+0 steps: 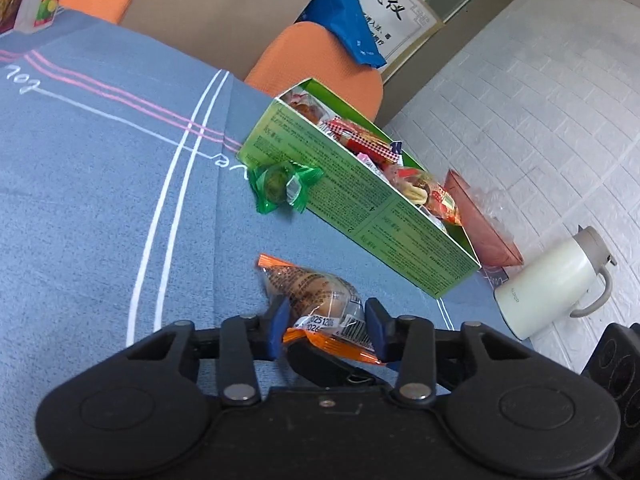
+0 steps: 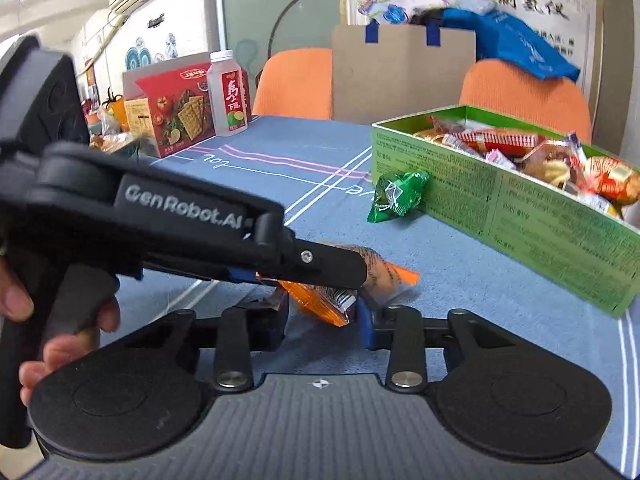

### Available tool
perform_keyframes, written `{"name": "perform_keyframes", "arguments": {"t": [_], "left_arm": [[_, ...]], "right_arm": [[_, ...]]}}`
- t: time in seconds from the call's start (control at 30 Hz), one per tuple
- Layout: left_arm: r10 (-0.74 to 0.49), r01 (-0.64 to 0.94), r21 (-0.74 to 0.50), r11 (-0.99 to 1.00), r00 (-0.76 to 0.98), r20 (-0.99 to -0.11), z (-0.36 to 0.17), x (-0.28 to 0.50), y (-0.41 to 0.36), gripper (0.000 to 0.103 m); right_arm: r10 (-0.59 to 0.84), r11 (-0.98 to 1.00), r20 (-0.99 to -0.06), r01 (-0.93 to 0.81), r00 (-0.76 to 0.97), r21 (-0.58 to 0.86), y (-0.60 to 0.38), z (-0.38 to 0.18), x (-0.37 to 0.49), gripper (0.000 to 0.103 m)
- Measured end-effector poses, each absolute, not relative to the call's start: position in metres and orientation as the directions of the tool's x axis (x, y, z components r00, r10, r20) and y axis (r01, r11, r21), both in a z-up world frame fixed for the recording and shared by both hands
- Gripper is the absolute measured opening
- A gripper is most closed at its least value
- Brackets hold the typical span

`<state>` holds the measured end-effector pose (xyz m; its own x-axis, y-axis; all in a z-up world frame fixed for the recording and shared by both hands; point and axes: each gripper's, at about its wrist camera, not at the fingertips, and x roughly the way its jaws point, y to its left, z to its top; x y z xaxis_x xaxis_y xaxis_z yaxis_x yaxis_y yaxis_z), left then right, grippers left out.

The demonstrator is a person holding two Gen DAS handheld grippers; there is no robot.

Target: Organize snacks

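Your left gripper (image 1: 326, 330) has the orange-ended clear snack packet (image 1: 320, 300) lying between its blue pads, but its jaws stand wide and the pads sit beside the wrapper without clearly pressing it, so count them as open. From the right wrist view, the left gripper (image 2: 352, 276) reaches across over that same snack packet (image 2: 360, 280), which rests on the blue-grey cloth tabletop (image 2: 460, 280). Your right gripper (image 2: 326, 322) is at the packet's near, barcoded end; its left side is hidden behind the other tool, so I cannot tell whether its jaws are pinching the wrapper.

The long green cardboard box (image 1: 352, 200) stands just beyond, already filled with wrapped snacks. A small green foil-wrapped sweet (image 1: 282, 188) lies on the tabletop, touching the box's side wall. A white thermos jug (image 1: 556, 284) stands beyond the box's far end.
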<state>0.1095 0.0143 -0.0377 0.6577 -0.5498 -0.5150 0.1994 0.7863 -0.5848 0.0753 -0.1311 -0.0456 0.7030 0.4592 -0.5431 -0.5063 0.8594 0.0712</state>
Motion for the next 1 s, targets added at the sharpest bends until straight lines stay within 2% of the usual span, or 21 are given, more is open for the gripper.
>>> {"name": "perform_keyframes", "arguments": {"t": [0.13, 0.4, 0.73, 1.0], "left_arm": [[-0.558, 0.224, -0.584, 0.781, 0.670, -0.489, -0.027, 0.110, 0.011, 0.093], [-0.582, 0.308, -0.575, 0.758, 0.719, -0.381, 0.018, 0.135, 0.001, 0.093], [-0.595, 0.386, -0.539, 0.748, 0.751, -0.287, 0.051, 0.199, -0.015, 0.087], [-0.594, 0.392, -0.532, 0.751, 0.753, -0.283, 0.048, 0.246, -0.015, 0.086]], "right_arm": [[0.459, 0.863, -0.518, -0.500, 0.721, 0.068, -0.136, -0.039, 0.074, 0.058], [0.454, 0.876, -0.386, -0.482, 0.803, 0.027, -0.152, -0.004, 0.090, 0.058], [0.434, 0.897, -0.256, -0.440, 0.864, 0.035, -0.170, 0.020, 0.147, 0.058], [0.421, 0.905, -0.207, -0.425, 0.883, 0.027, -0.170, 0.017, 0.187, 0.059]]}}
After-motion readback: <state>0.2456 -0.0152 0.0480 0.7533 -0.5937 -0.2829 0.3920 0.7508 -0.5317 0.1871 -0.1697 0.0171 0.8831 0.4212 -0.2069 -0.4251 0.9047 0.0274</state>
